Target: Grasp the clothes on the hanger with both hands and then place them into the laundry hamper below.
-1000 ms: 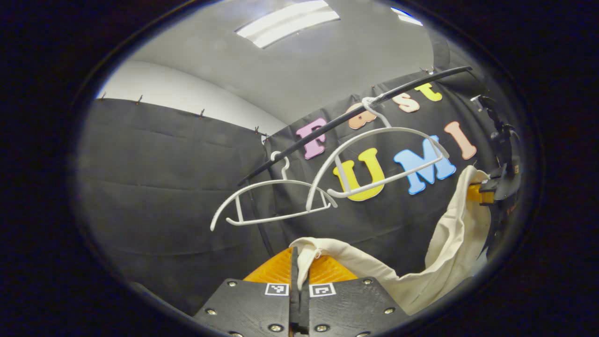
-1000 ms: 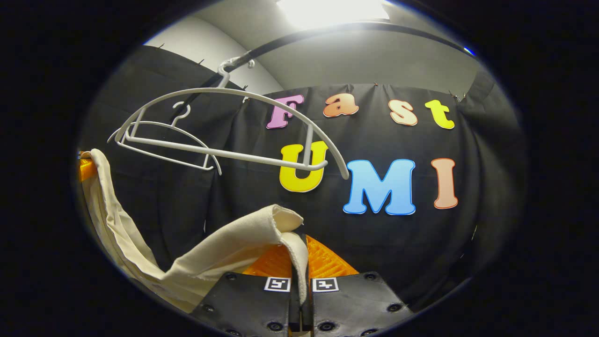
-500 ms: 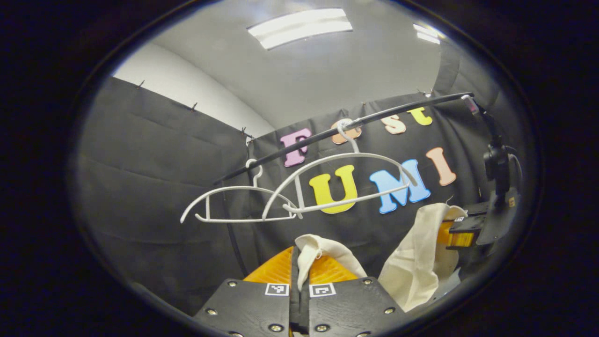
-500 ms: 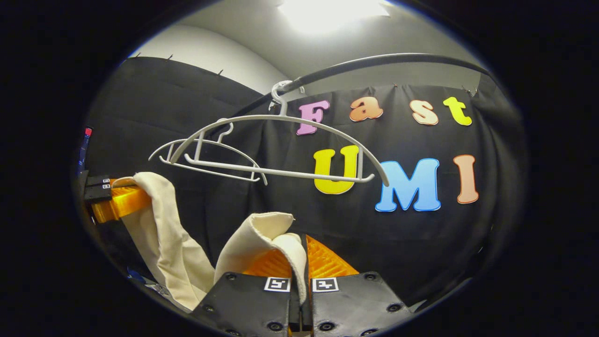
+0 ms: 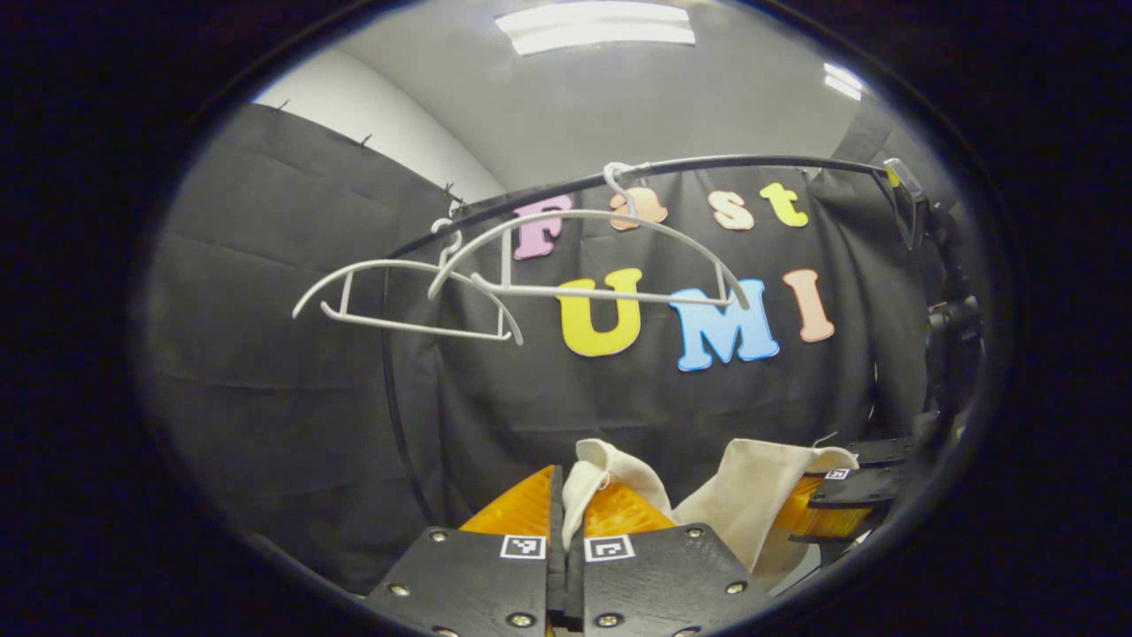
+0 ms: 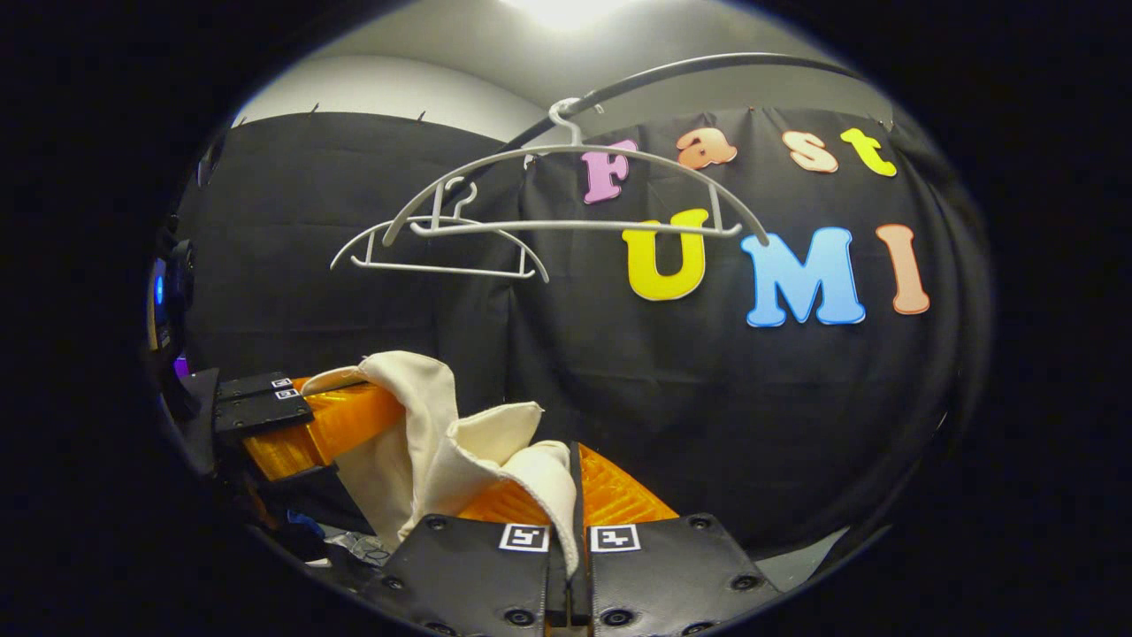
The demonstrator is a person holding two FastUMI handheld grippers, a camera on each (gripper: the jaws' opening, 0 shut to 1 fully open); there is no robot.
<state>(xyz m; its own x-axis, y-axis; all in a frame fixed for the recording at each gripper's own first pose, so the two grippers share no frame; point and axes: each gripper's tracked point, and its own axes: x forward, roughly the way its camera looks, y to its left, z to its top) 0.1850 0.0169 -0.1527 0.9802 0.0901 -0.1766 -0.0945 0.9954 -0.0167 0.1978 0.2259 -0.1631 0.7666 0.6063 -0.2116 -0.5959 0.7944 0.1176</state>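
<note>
Left gripper view: the cream garment [image 5: 752, 482] now hangs bunched low between the two grippers, clear of both white hangers [image 5: 584, 257], which sit bare on the black rail [image 5: 752, 162]; the left gripper [image 5: 566, 495] has its orange fingers closed on one edge of the cloth, and the right gripper [image 6: 570, 495] pinches the other edge the same way. Compared with a second ago, the slack span of cloth has folded up as the grippers come closer together and drop, with hangers and rail riding higher in both views. Judgement: removal is done, lowering toward the hamper is under way, release not yet due.
</note>
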